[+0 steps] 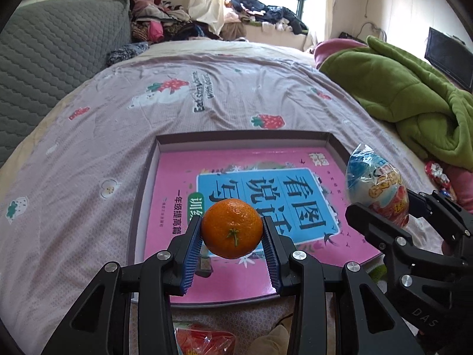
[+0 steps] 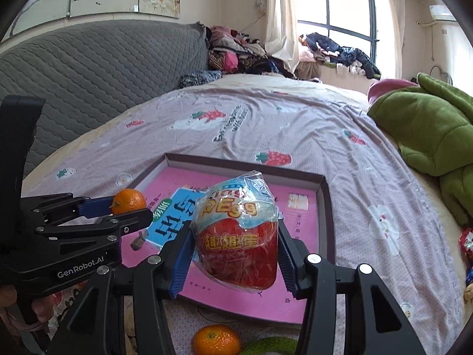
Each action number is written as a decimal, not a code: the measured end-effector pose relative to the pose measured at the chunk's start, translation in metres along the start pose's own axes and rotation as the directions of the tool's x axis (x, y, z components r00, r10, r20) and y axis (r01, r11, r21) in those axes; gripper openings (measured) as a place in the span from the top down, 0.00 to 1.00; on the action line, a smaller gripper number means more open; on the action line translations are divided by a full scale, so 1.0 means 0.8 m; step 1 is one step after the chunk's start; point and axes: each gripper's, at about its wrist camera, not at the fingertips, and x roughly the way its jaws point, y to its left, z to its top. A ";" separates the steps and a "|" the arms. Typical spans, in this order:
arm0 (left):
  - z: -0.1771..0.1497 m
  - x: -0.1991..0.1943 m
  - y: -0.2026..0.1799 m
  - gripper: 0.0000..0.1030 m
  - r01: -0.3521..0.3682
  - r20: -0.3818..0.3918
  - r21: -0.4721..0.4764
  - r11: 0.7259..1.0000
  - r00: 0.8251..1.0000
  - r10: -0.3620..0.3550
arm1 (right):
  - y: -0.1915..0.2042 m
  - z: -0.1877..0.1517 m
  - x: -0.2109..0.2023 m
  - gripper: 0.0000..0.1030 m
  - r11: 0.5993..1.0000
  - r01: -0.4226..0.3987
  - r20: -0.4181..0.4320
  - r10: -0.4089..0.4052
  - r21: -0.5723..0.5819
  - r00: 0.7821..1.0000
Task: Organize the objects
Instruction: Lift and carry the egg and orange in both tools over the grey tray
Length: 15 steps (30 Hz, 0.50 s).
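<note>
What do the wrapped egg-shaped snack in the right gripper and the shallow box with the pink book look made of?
Egg-shaped snack: clear crinkled plastic film, glossy, with highlights and creases; the inside is unclear.
Shallow box: looks like matte cardboard, with thin, straight, dark folded walls.
Pink book: glossy printed paper cover, judging by its sheen.

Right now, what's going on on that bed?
A person is tidying with two handheld grippers. The left gripper grips a tangerine, the right gripper a wrapped toy egg, both above the shallow box with a pink book inside. Another tangerine lies on the bed.
</note>
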 end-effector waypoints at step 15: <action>-0.006 0.053 -0.005 0.60 -0.007 -0.150 0.042 0.999 0.989 0.013 | -0.011 -0.027 0.059 0.50 0.999 0.041 -0.175 -0.038 0.018 0.984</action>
